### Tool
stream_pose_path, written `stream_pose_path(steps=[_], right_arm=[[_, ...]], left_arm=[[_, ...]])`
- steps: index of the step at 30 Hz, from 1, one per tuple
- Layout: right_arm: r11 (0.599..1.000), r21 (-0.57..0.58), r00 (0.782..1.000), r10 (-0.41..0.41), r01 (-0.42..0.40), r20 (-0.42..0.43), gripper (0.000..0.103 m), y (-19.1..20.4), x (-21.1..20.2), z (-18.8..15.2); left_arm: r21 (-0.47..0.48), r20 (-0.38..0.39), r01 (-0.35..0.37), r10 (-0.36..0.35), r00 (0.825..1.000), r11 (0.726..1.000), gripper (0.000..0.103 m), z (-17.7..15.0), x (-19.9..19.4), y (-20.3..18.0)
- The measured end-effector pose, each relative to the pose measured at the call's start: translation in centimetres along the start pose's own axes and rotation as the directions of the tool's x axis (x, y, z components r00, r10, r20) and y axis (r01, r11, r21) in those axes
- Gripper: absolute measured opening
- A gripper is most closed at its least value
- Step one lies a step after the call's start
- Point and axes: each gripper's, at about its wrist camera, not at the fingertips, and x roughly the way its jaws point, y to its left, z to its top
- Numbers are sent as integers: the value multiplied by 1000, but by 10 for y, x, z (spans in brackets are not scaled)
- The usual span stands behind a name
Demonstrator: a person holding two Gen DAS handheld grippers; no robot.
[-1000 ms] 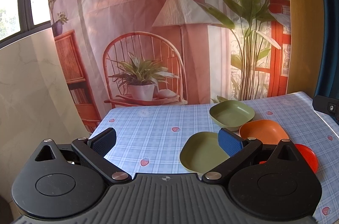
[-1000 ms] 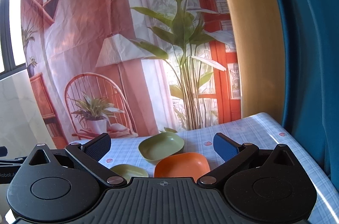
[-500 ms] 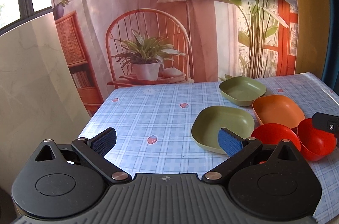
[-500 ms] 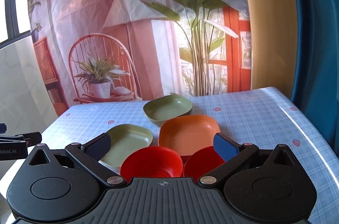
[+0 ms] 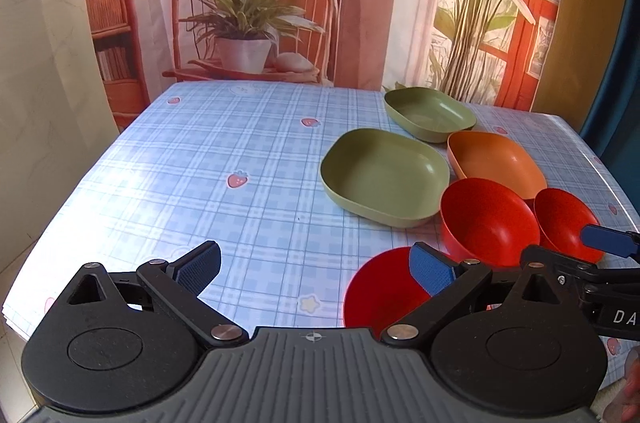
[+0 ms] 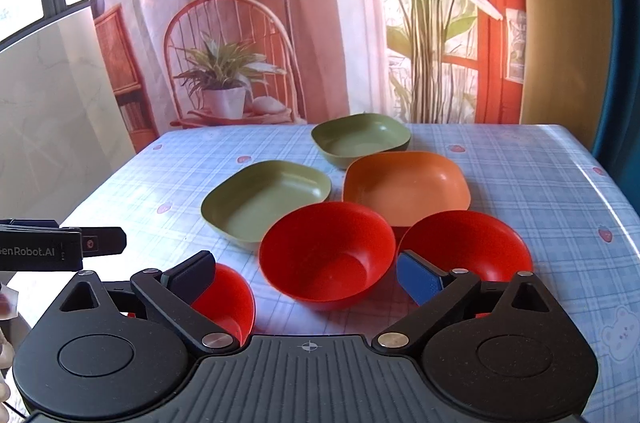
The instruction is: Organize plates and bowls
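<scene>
Left wrist view: the left gripper [image 5: 316,269] has its fingers spread, nothing between them, above the table [image 5: 200,183]. To the right lie six empty dishes: a near green plate [image 5: 384,175], a far green plate [image 5: 430,113], an orange plate [image 5: 496,163], and three red bowls [image 5: 488,219].

Right wrist view: the right gripper [image 6: 306,277] has fingers spread that have just been closing a little; the middle red bowl [image 6: 326,255] sits beyond them, untouched and empty.

Six dishes on the checked worktop [image 5: 224,159]

Left tool [image 5: 316,269] gapes empty over the near edge; three red bowls [image 5: 486,219], two green plates [image 5: 384,175], one orange plate [image 5: 496,159] cluster toward the right edge.
</scene>
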Motion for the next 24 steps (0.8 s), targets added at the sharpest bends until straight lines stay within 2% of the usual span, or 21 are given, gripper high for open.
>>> stream_pose_path(steps=[6,8,14,16,17,19,21,24], right_arm=[[999,-6,997,35,-36,-74,87,6,15,-6],[999,-14,995,38,-39,-97,82,8,19,-9],[997,-10,985,78,-80,-152,68,11,30,-15],[995,-12,982,92,-96,-168,60,12,32,-18],[995,-14,980,100,-104,-173,58,13,33,-18],[993,-18,977,114,-120,-181,51,14,34,-19],[991,-20,975,126,-132,-186,47,15,35,-20],[987,-12,968,155,-160,-200,43,14,36,-21]], left_arm=[[5,-38,49,-49,998,999,93,-8,11,-1],[-3,-63,64,-64,996,998,91,-10,14,1],[-46,-156,100,-106,982,994,67,-19,28,5],[-72,-182,120,-131,975,990,51,-23,33,9],[-84,-194,129,-143,970,988,48,-24,35,10],[-117,-217,164,-186,958,979,35,-27,40,12],[-141,-224,194,-222,949,971,32,-29,42,13],[-133,-227,199,-226,947,971,32,-30,43,9]])
